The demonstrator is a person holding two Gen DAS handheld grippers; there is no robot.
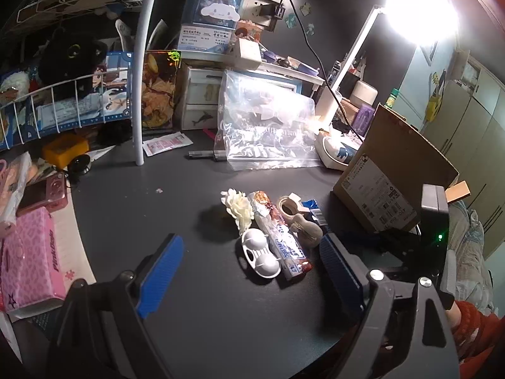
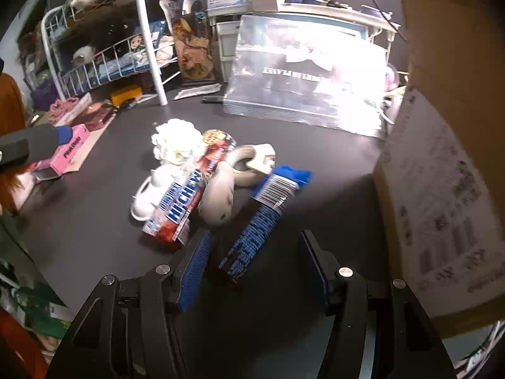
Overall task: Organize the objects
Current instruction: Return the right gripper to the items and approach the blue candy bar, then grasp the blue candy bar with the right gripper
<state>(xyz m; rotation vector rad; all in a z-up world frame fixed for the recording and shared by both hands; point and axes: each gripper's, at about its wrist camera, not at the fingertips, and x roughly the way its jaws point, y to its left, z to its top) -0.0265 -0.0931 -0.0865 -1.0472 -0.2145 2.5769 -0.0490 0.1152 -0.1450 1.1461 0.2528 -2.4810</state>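
Observation:
A cluster of small objects lies on the dark desk (image 1: pixel 157 221): a white flower clip (image 1: pixel 238 208), a Hi-Chew candy stick (image 1: pixel 281 237), a white two-dome case (image 1: pixel 260 254), a tape roll (image 1: pixel 288 207), a beige pear-shaped piece (image 1: pixel 307 232) and a blue wrapped pack (image 2: pixel 263 218). My left gripper (image 1: pixel 249 271) is open, low over the desk, with the case and candy between its fingers. My right gripper (image 2: pixel 255 265) is open, its jaws around the near end of the blue pack. The candy (image 2: pixel 183 202), flower (image 2: pixel 176 145) and tape (image 2: pixel 249 164) lie just beyond it.
A cardboard box (image 1: pixel 394 177) stands at the right, close to the right gripper (image 2: pixel 442 189). A clear plastic bag stack (image 1: pixel 265 126) leans at the back. A white wire rack (image 1: pixel 139 79), a pink tissue pack (image 1: pixel 28 259) and a pink camera (image 1: pixel 47 192) sit left. A bright lamp (image 1: pixel 419 15) glares.

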